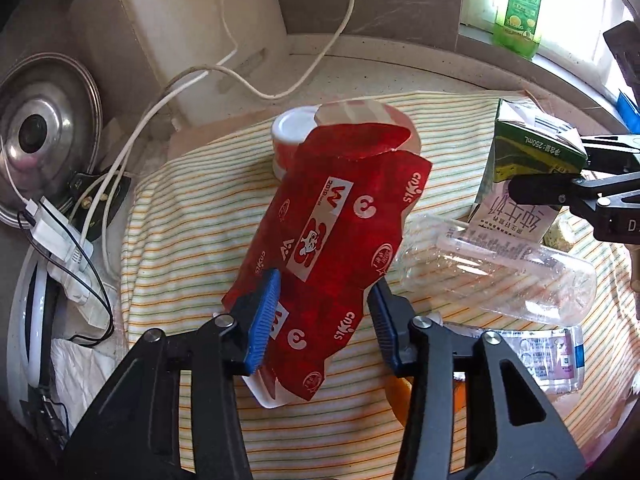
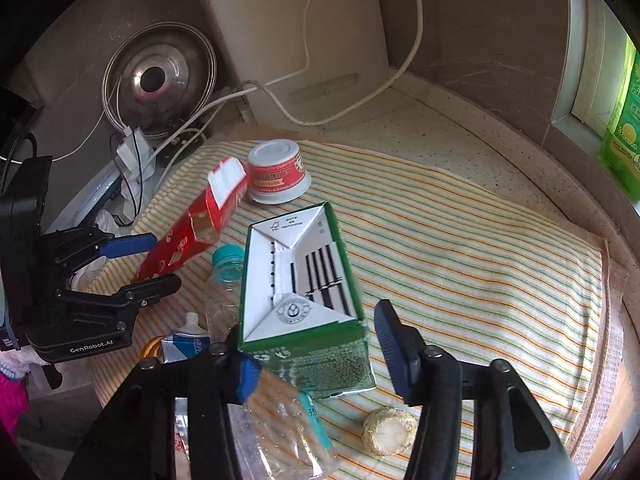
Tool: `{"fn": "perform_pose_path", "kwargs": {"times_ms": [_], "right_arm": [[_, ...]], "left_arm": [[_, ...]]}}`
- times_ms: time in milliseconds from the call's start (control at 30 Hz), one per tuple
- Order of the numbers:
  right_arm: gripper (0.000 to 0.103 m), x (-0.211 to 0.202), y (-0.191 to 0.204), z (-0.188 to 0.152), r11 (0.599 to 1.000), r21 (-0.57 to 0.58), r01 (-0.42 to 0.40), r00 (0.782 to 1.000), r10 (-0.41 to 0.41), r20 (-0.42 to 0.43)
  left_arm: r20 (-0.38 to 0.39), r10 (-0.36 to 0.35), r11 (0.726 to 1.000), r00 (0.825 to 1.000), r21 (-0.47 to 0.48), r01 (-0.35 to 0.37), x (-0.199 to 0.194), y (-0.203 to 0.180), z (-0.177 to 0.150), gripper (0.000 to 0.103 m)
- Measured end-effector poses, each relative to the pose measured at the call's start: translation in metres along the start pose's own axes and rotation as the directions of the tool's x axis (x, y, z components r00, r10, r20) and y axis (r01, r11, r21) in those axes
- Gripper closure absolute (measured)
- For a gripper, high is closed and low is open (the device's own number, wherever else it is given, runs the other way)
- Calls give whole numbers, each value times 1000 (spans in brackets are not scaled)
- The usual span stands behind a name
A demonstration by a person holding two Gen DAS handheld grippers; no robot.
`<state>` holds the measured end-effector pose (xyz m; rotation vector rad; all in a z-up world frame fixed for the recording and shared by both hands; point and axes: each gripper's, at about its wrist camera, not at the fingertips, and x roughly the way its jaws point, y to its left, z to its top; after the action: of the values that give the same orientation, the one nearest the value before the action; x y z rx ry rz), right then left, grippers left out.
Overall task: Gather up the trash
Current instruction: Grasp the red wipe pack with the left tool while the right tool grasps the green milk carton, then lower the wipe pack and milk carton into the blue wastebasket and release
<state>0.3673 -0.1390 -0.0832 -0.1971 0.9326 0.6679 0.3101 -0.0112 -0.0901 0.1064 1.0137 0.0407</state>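
While the left gripper (image 1: 324,312) has its jaws clamped on a crumpled red paper carton (image 1: 332,240), lifted at a tilt above the striped cloth (image 2: 460,248) on the surface, the right gripper (image 2: 316,344) grasps a green and white milk carton (image 2: 304,280) (its base faces the camera). A clear plastic bottle (image 1: 516,272) lies between them.

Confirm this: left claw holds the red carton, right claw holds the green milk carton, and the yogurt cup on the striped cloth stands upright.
Not quite. The yogurt cup stands upside down on the striped cloth, base up, as the right wrist view shows. The rest holds: left claw on the red carton, right claw on the green milk carton.
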Motion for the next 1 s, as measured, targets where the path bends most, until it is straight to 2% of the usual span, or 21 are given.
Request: {"fn": "perform_pose_path", "kwargs": {"times_ms": [100,233,533,733,800,1000], "right_arm": [[61,-1,-3,0,1000,4,-1,1000,1,13],[63,-5,-6,0,1000,8,-2,1000,1,29],[64,-29,-8,-1,1000,14,17,995,-18,93],[64,-52,-8,-4,999,31,17,990,-21,140],[64,-58,-6,-4,999,44,16,988,-23,150],[64,-79,3,-11,999,50,4,983,-13,182]], "left_arm": [[18,10,1000,1000,-2,-10,-5,1,5,68],[41,-4,996,999,-90,8,-13,20,7,74],[115,-73,945,991,-309,106,-38,75,-3,87],[129,-62,939,990,-329,102,-53,85,-18,98],[150,-81,927,985,-352,130,-60,87,-26,98],[178,-75,930,981,-341,132,-82,84,-43,98]]}}
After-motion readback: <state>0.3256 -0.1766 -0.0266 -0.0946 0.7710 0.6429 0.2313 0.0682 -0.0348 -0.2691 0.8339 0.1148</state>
